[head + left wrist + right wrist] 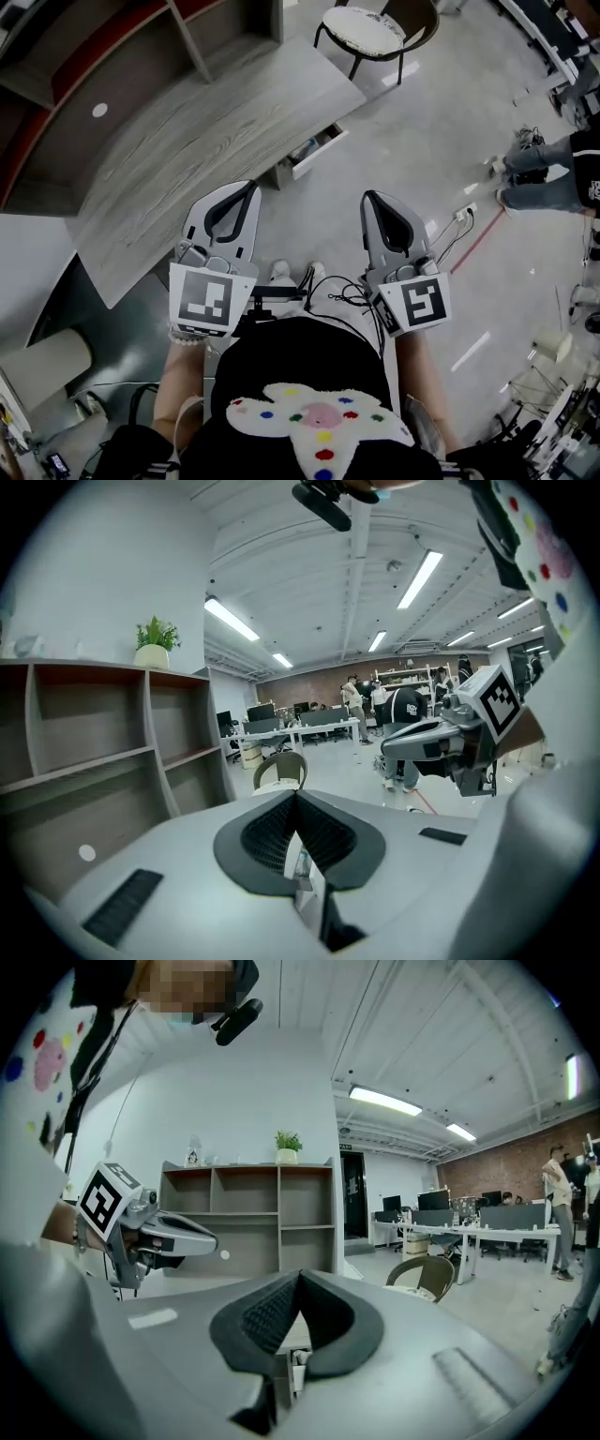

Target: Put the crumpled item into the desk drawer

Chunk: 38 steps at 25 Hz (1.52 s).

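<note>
With both grippers raised side by side over the floor, jaws read shut: left gripper [248,187] has its pads pressed together on nothing, and right gripper [372,197] the same. Each carries one marker cube, two in all. One drawer [320,154] stands pulled open at twelve o'clock from the grippers, under the near corner of the desk [206,141]. Inside it lies a small pale thing [307,147], bluish-white, too small to tell whether it is the crumpled item; no other candidate shows. The desk is one slab of grey wood-grain running off toward ten o'clock, its top bare. Behind it at eleven o'clock is one open shelf unit [112,56], with a lone white disc [99,110] on one board and, in the left gripper view, one potted plant [156,641] on top. One round-seated chair [367,33] sits at one o'clock. The floor is pale and glossy; cables [459,230] trail at three o'clock beside a red floor line [480,241]. A bystander's legs [539,183] stand at three o'clock. The gripper views show an open office beyond: rows of desks with monitors, ceiling strip lights, a brick back wall.
</note>
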Available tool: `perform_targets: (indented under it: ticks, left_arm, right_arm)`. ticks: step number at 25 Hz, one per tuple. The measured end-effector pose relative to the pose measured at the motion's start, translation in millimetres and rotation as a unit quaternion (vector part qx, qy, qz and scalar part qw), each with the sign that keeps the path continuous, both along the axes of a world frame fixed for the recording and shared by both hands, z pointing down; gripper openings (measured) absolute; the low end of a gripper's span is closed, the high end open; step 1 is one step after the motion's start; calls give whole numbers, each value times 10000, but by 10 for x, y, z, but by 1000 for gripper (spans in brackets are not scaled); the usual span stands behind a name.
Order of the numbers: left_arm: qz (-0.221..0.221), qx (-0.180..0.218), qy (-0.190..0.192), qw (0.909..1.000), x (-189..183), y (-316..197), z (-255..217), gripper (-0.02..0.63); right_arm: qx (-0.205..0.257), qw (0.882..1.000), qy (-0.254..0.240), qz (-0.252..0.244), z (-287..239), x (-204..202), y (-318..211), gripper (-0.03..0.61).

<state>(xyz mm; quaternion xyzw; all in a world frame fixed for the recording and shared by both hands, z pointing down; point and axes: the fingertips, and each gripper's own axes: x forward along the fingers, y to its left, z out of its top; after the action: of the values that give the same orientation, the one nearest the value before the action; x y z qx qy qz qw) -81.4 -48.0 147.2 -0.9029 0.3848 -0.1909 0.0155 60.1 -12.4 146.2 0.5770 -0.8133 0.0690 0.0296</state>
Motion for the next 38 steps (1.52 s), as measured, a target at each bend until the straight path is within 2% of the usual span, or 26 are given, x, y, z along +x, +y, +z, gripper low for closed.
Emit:
perform_targets:
  ticks: [8,22,27,34,38]
  left_arm:
    - [-23,116,157,9998,-47,25,-136,6]
    - [47,23,233,9997,39,52,-120,6]
    - [51,9,254,9997,52,39,-113,6]
    - [66,-30,265,9996,59,15,-111,6]
    - [70,-16,269,9996,70,18,-133,6]
  right_arm:
    - [74,10000,66,11,-82,-4,37,6]
    - [-1,9998,157,-117,-67,33,0,6]
    - [-363,9990,262,-88,55,74,51,6]
    - [-79,9998,164,-117,-72,20,-28,6]
    - [-318,9990,280,-111,13,63,19,6]
